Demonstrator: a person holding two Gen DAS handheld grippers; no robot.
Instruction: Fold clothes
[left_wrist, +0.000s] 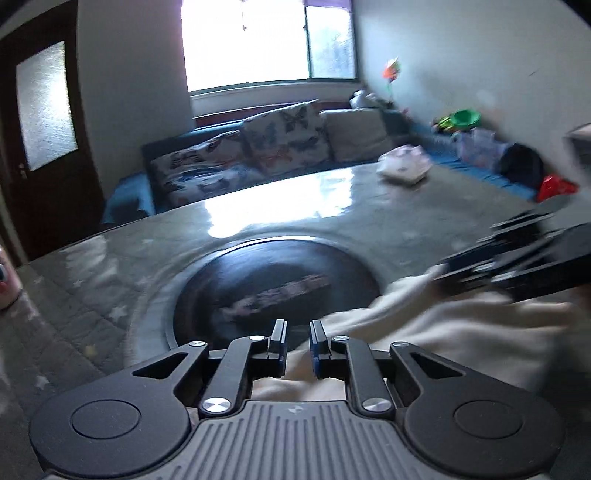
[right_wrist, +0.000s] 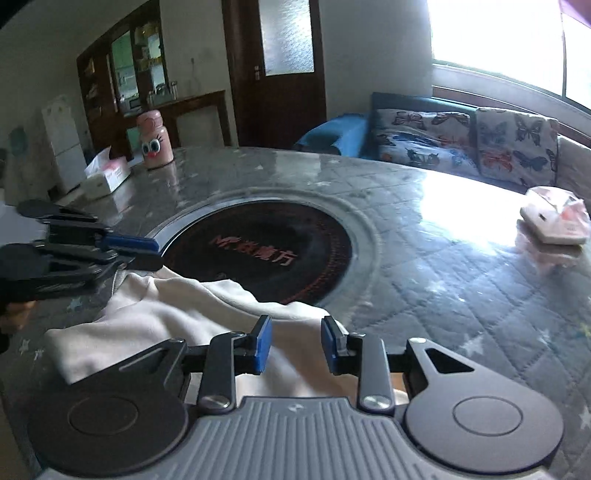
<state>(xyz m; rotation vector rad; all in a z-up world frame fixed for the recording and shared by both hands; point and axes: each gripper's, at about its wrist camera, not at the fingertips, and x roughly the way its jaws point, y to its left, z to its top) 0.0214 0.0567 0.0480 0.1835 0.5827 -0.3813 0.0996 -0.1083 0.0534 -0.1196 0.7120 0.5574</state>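
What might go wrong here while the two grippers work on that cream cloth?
1. Both the left gripper and right gripper look open over the cream fleece garment, so a pinch may miss or catch only one layer.
2. The garment overlaps the round black cooktop; dragging could bunch it there.

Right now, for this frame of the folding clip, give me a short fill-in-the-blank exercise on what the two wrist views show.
1. The garment lying on the table is ____ in colour.
2. The black cooktop set into the table is ____ in shape.
3. The cushions on the sofa are printed with ____.
4. The jaws of the right gripper and the left gripper both stand ____, with nothing between them.

Missing words: cream; round; butterflies; open
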